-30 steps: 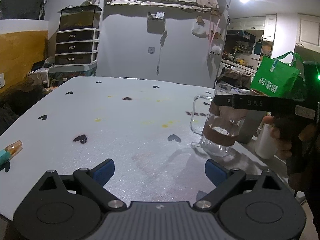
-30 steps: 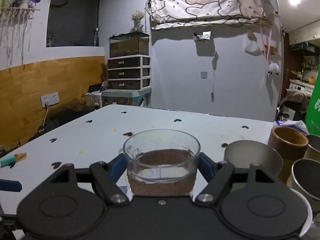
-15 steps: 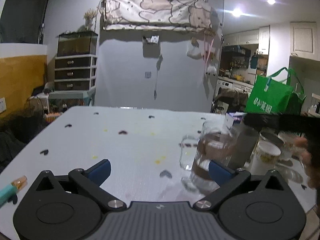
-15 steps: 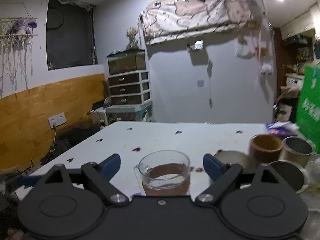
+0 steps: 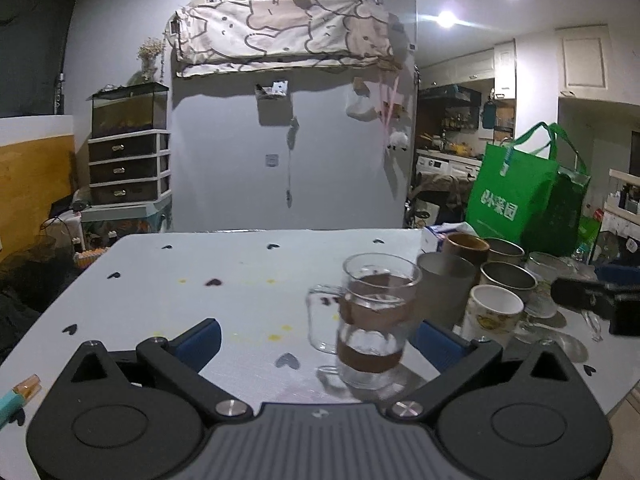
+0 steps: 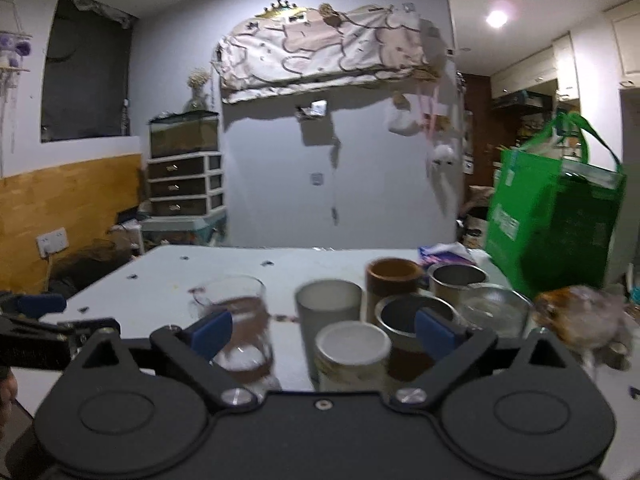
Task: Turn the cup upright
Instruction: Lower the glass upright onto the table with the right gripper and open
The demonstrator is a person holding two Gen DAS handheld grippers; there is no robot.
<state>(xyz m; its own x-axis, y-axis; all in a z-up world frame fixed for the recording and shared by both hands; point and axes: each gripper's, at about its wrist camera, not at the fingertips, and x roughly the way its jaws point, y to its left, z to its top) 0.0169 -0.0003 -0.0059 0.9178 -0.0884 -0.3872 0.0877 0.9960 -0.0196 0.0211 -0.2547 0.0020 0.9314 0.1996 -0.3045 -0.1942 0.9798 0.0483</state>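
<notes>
A clear glass cup (image 5: 374,320) with a handle and brown bands stands upright, mouth up, on the white table (image 5: 240,280). It also shows in the right wrist view (image 6: 240,328), left of centre. My left gripper (image 5: 316,338) is open and empty, the cup standing just beyond its right finger. My right gripper (image 6: 322,326) is open and empty, pulled back from the cup, which sits behind its left finger. The right gripper's body shows at the right edge of the left wrist view (image 5: 592,300).
Several upright cups cluster right of the glass cup: a grey tumbler (image 6: 328,304), a white mug (image 6: 352,350), a brown cup (image 6: 394,280) and metal cups (image 6: 412,316). A green bag (image 6: 552,216) stands at the back right. A lighter (image 5: 18,394) lies at the table's left edge.
My right gripper opened, let go of the glass cup and drew back to the right. The cup now stands free on the table. The left gripper rose and pulled back.
</notes>
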